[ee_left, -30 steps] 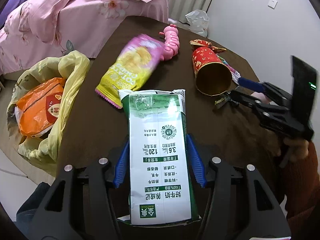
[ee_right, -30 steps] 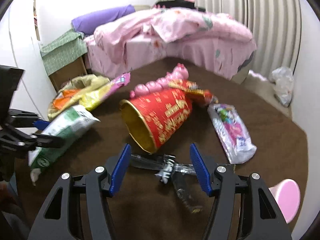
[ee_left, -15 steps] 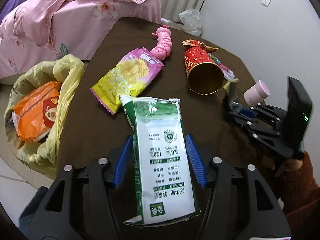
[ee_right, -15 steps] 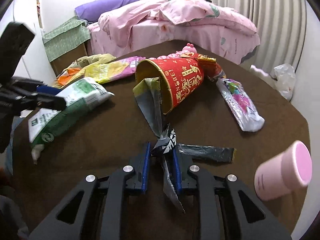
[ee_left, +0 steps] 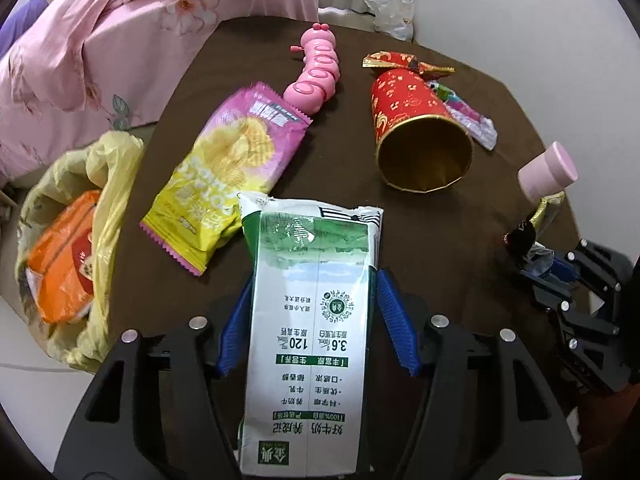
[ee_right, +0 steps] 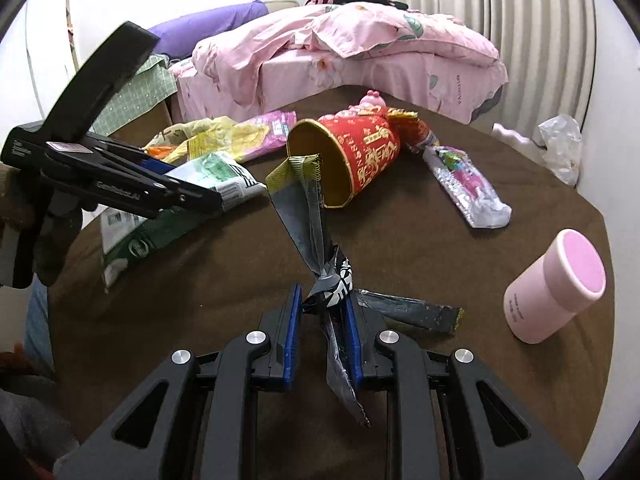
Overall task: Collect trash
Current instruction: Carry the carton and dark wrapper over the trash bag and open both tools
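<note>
My left gripper [ee_left: 312, 292] is shut on a green and white milk pouch [ee_left: 312, 320] and holds it above the brown table [ee_left: 420, 232]. The pouch also shows in the right wrist view [ee_right: 192, 192]. My right gripper [ee_right: 320, 300] is shut on a twisted grey and black wrapper [ee_right: 308, 220], lifted off the table. It also shows in the left wrist view [ee_left: 528, 232]. A yellow trash bag [ee_left: 76, 208] with an orange packet in it hangs off the table's left edge.
On the table lie a yellow and pink chip bag [ee_left: 232, 164], a red and gold paper cup [ee_left: 420, 140] on its side, a pink caterpillar toy [ee_left: 318, 68], a clear candy wrapper [ee_right: 468, 188] and a pink tumbler [ee_right: 556, 292]. A pink bed [ee_right: 340, 52] stands behind.
My right gripper closed on the grey wrapper and lifted it off the table. My left gripper kept hold of the milk pouch while the view shifted slightly.
</note>
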Tool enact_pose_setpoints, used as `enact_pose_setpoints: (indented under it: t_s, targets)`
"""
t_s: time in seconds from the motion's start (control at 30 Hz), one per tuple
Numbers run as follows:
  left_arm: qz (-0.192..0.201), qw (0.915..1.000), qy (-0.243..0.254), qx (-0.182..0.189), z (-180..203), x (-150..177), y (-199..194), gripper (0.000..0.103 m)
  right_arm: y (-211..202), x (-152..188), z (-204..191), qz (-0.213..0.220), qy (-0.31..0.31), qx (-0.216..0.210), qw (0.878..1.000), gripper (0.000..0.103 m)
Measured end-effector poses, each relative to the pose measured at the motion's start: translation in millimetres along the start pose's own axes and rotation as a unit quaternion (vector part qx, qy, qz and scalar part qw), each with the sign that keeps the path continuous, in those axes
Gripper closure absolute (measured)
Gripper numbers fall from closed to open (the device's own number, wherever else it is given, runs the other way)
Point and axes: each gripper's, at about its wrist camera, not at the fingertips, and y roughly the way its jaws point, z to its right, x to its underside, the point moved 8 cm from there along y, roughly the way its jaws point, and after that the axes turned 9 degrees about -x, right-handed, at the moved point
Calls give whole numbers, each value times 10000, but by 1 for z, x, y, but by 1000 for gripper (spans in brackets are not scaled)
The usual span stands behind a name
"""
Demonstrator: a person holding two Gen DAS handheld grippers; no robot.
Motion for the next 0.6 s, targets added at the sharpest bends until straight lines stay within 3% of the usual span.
enact_pose_setpoints:
  t_s: [0.07, 0.3, 0.43, 0.6]
  targets:
    - [84, 9998, -140, 152, 0, 0, -8, 47, -8, -3, -1, 103, 53, -11, 9999, 82]
    - [1009, 9926, -380, 554, -9, 0, -71, 47, -29, -14, -2, 344, 129, -12, 9993, 82]
    - [1438, 9871, -469, 529, -18, 4, -98, 48, -32, -18, -9, 390, 105, -35, 9992, 82]
    - [1668, 9825, -670, 490, -36, 11, -116, 48, -38, -28, -28, 459, -119, -61, 9989, 82]
